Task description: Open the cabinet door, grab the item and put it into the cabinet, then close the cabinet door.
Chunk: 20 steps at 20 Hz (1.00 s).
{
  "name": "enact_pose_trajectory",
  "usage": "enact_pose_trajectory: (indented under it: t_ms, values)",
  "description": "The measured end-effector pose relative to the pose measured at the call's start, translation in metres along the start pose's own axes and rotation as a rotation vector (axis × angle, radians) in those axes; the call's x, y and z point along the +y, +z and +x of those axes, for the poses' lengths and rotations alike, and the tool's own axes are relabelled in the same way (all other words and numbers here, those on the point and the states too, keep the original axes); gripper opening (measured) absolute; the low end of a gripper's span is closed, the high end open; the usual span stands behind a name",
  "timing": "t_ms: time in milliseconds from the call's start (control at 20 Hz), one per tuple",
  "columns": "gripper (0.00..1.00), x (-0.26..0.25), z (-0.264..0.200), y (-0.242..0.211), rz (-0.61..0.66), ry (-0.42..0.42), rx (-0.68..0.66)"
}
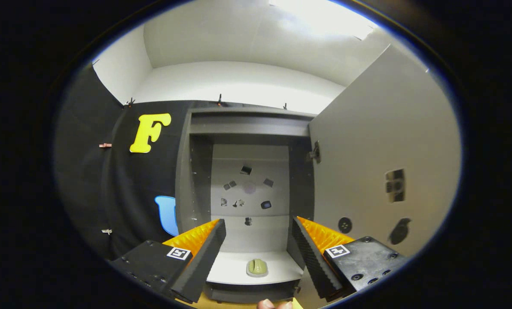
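A grey cabinet stands straight ahead with its door swung wide open to the right. A small olive-green item on a pale round base sits on the cabinet's white bottom shelf, near its front edge. My gripper is open and holds nothing; its fingers frame the cabinet opening, and the item lies between and below them, inside the cabinet. Small stickers dot the cabinet's back panel.
Black cloth wall hangs left of the cabinet, white wall above. The open door carries a hinge and several dark round marks on its inner face. A person's fingertips show below the fingers.
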State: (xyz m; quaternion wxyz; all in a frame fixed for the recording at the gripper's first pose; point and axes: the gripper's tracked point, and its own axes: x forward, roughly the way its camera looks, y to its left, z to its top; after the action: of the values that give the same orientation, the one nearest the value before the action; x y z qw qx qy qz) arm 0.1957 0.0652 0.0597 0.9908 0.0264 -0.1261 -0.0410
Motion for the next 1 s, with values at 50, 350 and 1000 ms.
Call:
enact_pose_trajectory:
  t_ms: [50, 350, 1000]
  values:
    - [0.98, -0.002, -0.014, 0.006, 0.004, 0.000, -0.005]
    - [0.97, -0.041, -0.081, 0.048, -0.013, -0.031, -0.030]
    - [0.97, -0.151, -0.196, 0.085, -0.044, -0.124, -0.008]
